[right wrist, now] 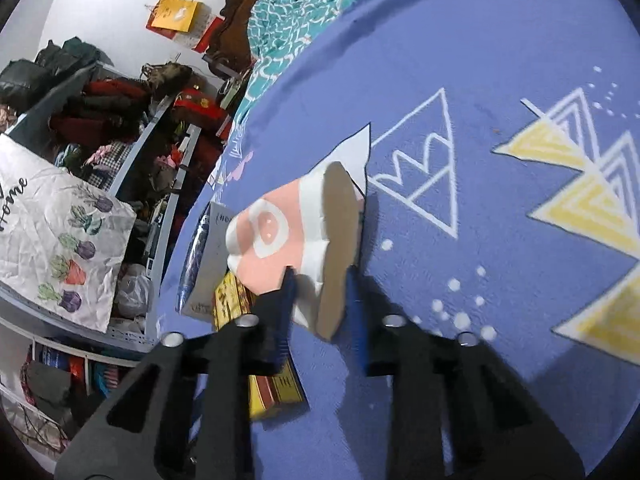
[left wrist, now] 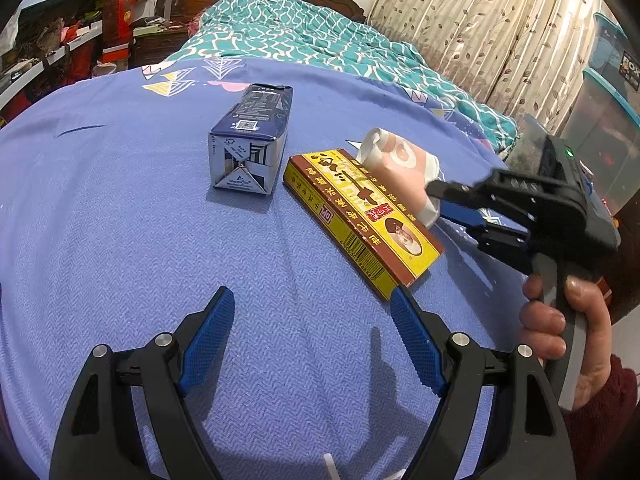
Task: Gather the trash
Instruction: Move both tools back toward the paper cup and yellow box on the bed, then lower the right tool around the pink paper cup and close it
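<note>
Three pieces of trash lie on the bed [left wrist: 100, 208]: a blue carton [left wrist: 250, 140] toward the middle, a yellow box [left wrist: 360, 216] just beside it, and a crushed pink cup [left wrist: 404, 164] nearer the bed's right edge, against the box. The right gripper [right wrist: 320, 280] is clamped across the cup's rim, one finger on the outer wall and one at the mouth, likely because the squashed rim gives a thin, firm hold. The left gripper [left wrist: 312, 340] hovers with jaws wide apart before the box's near corner, probably ready for that piece.
</note>
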{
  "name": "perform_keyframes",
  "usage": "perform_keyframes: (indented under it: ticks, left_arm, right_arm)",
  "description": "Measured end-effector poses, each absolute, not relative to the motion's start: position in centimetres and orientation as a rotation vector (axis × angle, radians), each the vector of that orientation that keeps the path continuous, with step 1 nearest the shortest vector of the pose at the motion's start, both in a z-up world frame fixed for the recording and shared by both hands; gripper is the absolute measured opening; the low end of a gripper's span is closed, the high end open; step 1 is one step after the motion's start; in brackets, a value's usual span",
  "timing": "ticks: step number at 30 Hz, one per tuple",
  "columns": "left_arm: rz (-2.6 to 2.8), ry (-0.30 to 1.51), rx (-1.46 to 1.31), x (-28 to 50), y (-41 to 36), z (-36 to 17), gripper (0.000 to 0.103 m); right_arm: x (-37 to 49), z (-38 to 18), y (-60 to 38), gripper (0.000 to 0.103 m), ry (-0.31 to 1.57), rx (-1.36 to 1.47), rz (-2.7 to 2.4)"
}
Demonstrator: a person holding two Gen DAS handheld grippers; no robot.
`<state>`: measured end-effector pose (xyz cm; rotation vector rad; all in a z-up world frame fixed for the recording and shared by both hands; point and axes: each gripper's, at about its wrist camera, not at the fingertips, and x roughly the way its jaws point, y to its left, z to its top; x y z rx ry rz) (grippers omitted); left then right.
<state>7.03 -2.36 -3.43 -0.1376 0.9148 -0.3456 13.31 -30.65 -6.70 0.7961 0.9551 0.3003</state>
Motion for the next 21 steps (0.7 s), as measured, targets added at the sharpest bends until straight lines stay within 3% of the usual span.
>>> perform_keyframes:
  ticks: [5,11,17,18,20,21]
  left_arm:
    - [-0.338,0.916,-0.123,6.9,-2.6,-3.4,0.077]
    - [-0.352,0.928,-0.131,7.3,-2.9,-3.2,0.086]
    - [-0.388,0.946,-0.146,9.2,-5.1,-2.3,0.087]
    - [-0.392,0.945,-0.137,9.4,-5.7,-2.2,0.087]
    - [-0.397,0.937,-0.094,9.9,-7.4,-1.9,0.087]
    - [-0.401,0.937,-0.081,10.0,-8.0,-1.9,0.088]
  right_arm:
    - [10.0,-5.8,-31.6,0.013,0.914,0.755,0.278]
    - [5.5,-5.7,-33.5,0.013,0.878,0.731,0.235]
    - [3.4,-6.5,-36.3,0.017,0.876,0.791,0.19]
    - [3.5,-6.5,-36.6,0.021,0.884,0.793,0.178]
    - [3.7,-6.2,-36.6,0.05,0.863,0.786,0.196]
    - [3.8,-5.8,-36.3,0.059,0.841,0.768,0.209]
